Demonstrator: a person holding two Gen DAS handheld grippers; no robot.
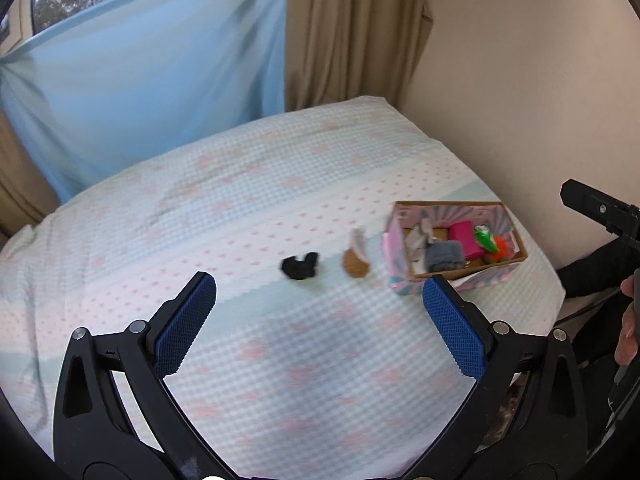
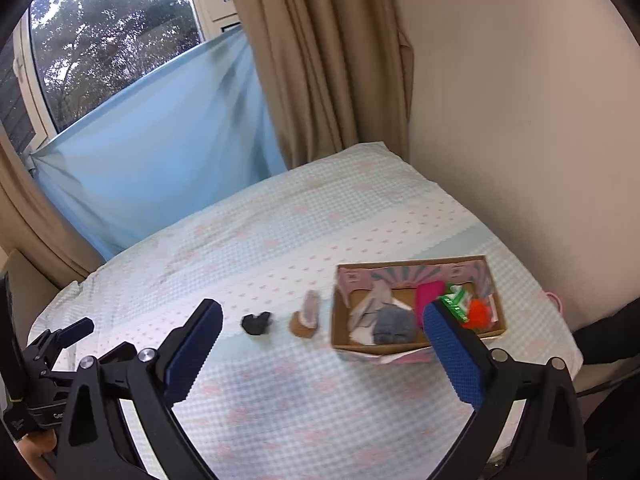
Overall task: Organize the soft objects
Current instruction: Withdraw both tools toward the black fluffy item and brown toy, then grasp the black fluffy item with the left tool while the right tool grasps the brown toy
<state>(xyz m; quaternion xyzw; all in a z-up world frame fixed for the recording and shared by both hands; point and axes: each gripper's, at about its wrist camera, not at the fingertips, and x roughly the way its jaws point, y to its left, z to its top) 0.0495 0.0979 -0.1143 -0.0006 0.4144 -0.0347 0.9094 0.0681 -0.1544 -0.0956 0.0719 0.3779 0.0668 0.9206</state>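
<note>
A black soft lump [image 1: 299, 266] [image 2: 256, 323] and a brown slipper-like piece with a pale lining [image 1: 357, 259] [image 2: 306, 316] lie on the bed, left of a pink cardboard box [image 1: 394, 276] [image 2: 380, 354]. The box holds a grey cloth [image 1: 443, 255] [image 2: 394, 325], a white piece, a pink item [image 1: 464, 239] [image 2: 428, 298], and green and orange things. My left gripper [image 1: 320, 312] is open and empty, held above the bed short of the objects. My right gripper [image 2: 324, 340] is open and empty, its right finger overlapping the box in view.
The bed [image 1: 280, 184] [image 2: 280, 240] has a pale checked cover with pink hearts. A wall [image 2: 520, 120] runs along its right side. A blue screen [image 1: 140, 80] and beige curtains [image 2: 320, 60] stand behind it. The other gripper shows at each view's edge.
</note>
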